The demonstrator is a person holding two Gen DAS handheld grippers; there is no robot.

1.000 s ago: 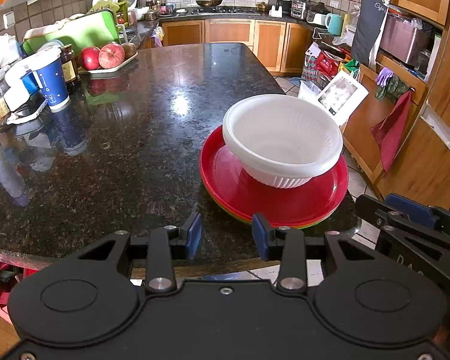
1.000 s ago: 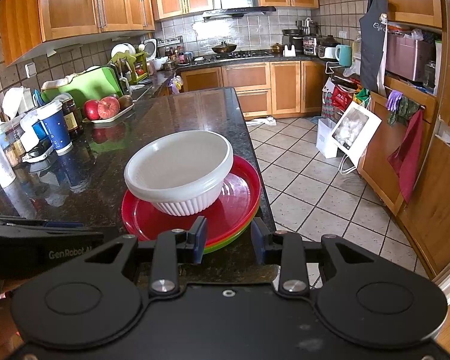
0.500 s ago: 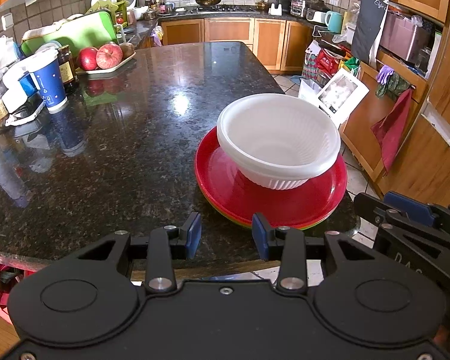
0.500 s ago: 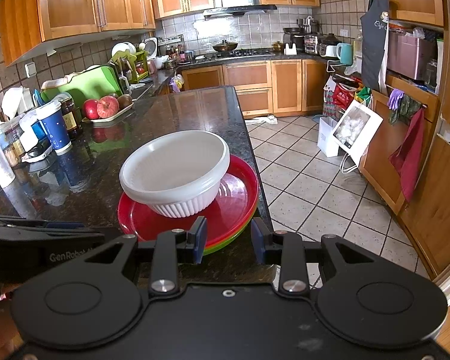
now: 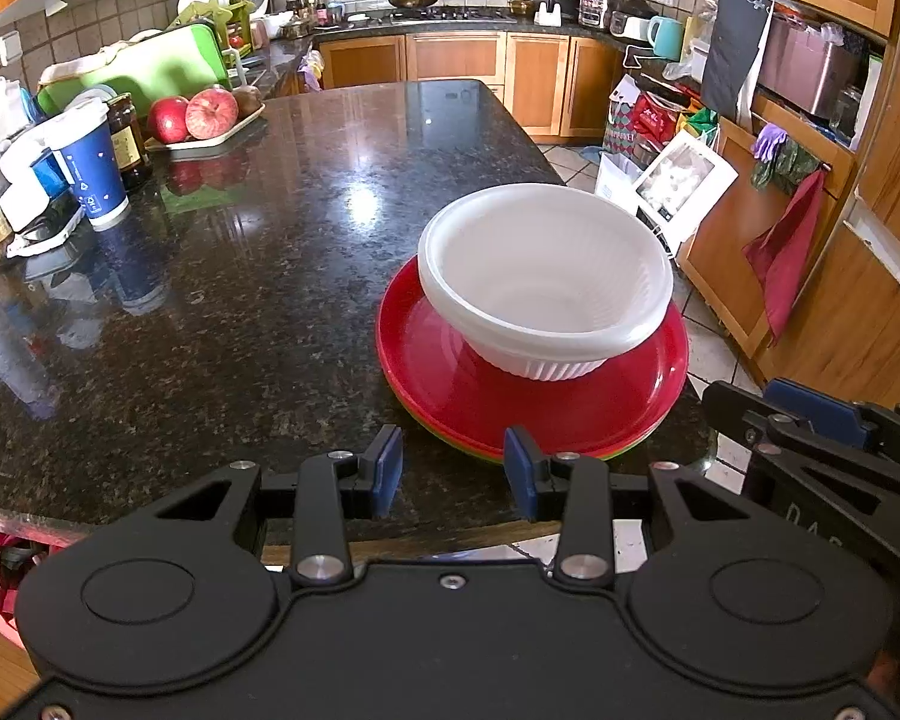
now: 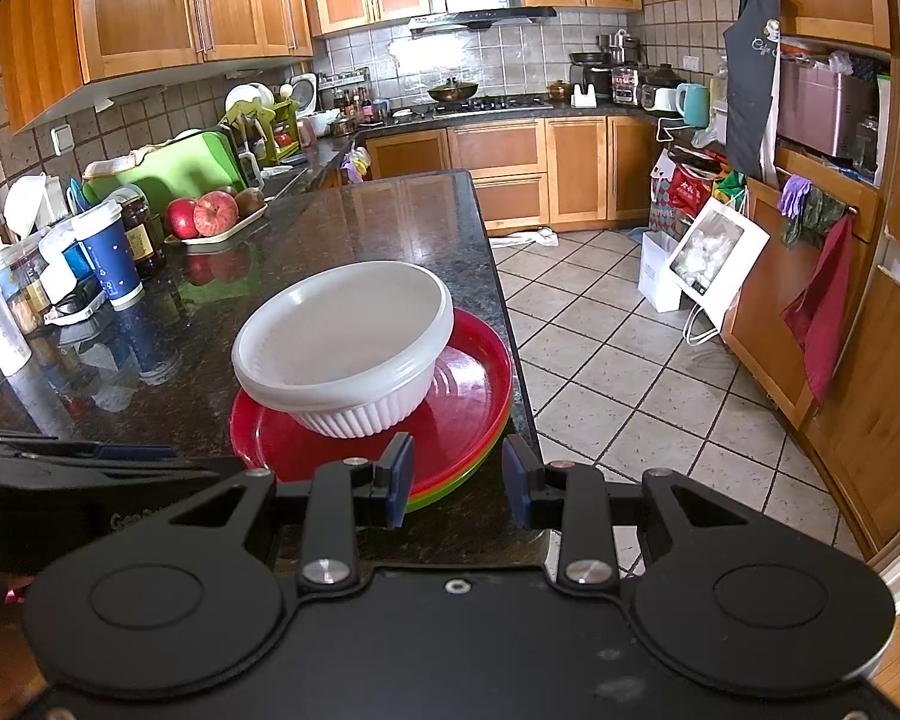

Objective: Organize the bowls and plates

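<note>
Nested white ribbed bowls (image 5: 546, 288) sit on a stack of plates, red on top with green edges below (image 5: 450, 384), at the near right corner of the dark granite counter (image 5: 240, 276). My left gripper (image 5: 453, 471) is open and empty, just in front of the stack's near rim. In the right wrist view the bowls (image 6: 342, 342) and plates (image 6: 474, 396) lie ahead and left. My right gripper (image 6: 457, 480) is open and empty, near the plates' front right edge. The right gripper also shows in the left wrist view (image 5: 822, 420).
A blue paper cup (image 5: 90, 171), jars and containers crowd the counter's left side. A tray of apples (image 5: 198, 117) stands at the back left. The counter's right edge drops to a tiled floor (image 6: 630, 360) with bags and cabinets beyond.
Both grippers have drawn slightly nearer to the stack of plates and bowls; the stack sits a little lower and closer in both views. Jaws stay open.
</note>
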